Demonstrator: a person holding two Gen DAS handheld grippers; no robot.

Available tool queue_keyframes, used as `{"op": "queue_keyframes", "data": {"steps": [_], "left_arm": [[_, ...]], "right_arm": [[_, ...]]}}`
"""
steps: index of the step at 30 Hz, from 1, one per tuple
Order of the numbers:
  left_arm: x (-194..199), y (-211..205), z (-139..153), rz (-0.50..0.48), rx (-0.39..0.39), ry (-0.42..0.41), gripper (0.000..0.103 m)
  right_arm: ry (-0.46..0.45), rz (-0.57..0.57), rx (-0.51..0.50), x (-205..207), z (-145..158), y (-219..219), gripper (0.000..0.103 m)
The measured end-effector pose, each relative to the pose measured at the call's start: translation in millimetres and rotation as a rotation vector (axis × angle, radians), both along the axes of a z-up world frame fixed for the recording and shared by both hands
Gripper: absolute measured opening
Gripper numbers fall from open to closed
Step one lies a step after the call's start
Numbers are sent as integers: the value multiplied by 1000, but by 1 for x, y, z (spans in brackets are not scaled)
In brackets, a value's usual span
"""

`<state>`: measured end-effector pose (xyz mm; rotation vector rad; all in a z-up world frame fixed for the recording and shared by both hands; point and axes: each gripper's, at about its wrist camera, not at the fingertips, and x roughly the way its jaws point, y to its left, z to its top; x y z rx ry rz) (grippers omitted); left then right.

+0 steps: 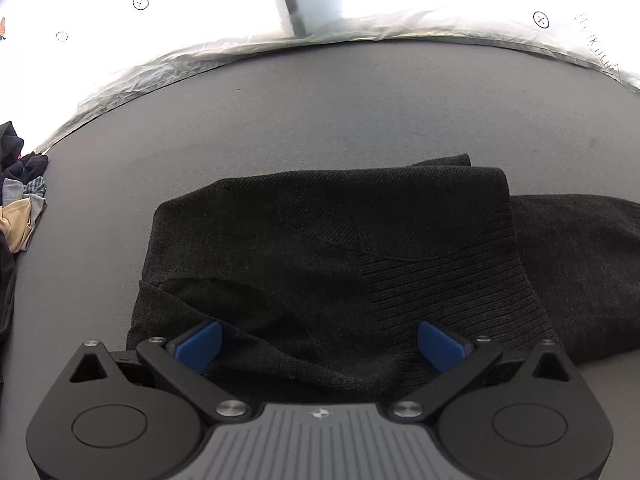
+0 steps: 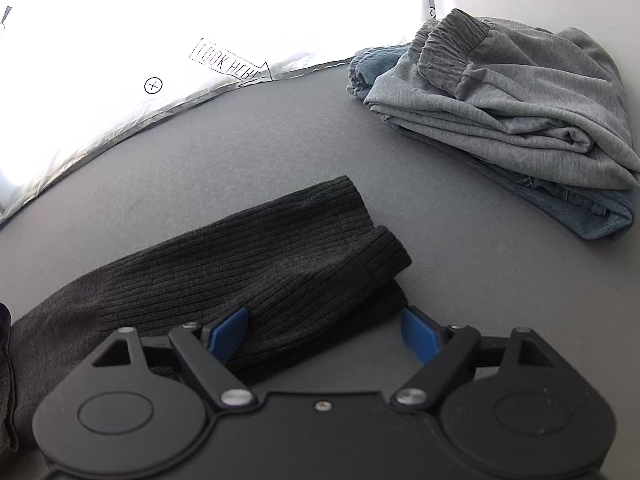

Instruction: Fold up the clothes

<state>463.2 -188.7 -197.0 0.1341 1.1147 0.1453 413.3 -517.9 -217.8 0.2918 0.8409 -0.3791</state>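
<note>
- My left hand-held gripper (image 1: 320, 346) hangs spread wide over the folded black sweater (image 1: 320, 248), gripping nothing.
- My right hand-held gripper (image 2: 326, 338) is also wide apart; the sweater's ribbed sleeves (image 2: 280, 264) lie between its blue pads (image 2: 230, 334), unpinched.
- Ahead to its right on the grey table (image 2: 240, 152) sits a pile of folded grey clothes (image 2: 512, 112).
</note>
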Motion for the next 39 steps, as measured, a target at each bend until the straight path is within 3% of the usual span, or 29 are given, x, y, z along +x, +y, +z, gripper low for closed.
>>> {"op": "queue_keyframes", "data": {"steps": [4, 7, 9, 12, 20, 28, 31, 39], "left_arm": [[1, 10, -2, 35, -59, 6, 103], [2, 11, -3, 37, -68, 6, 103], [4, 11, -4, 38, -71, 11, 103], [6, 14, -5, 42, -85, 22, 103], [6, 24, -8, 42, -148, 18, 103], [3, 24, -9, 40, -166, 1, 103], [0, 24, -8, 38, -170, -5, 103], [5, 31, -9, -16, -193, 13, 103]], "right_arm": [[-19, 9, -7, 4, 1, 0, 73], [-30, 14, -21, 6, 3, -2, 58], [-33, 18, -23, 7, 5, -5, 39], [-41, 22, 10, 7, 6, -14, 19], [-125, -54, 259, -4, 14, -37, 10], [-309, -192, 724, -19, 18, -59, 10], [-355, -186, 849, -18, 22, -51, 10], [-354, -192, 1194, -7, 16, 7, 10]]}}
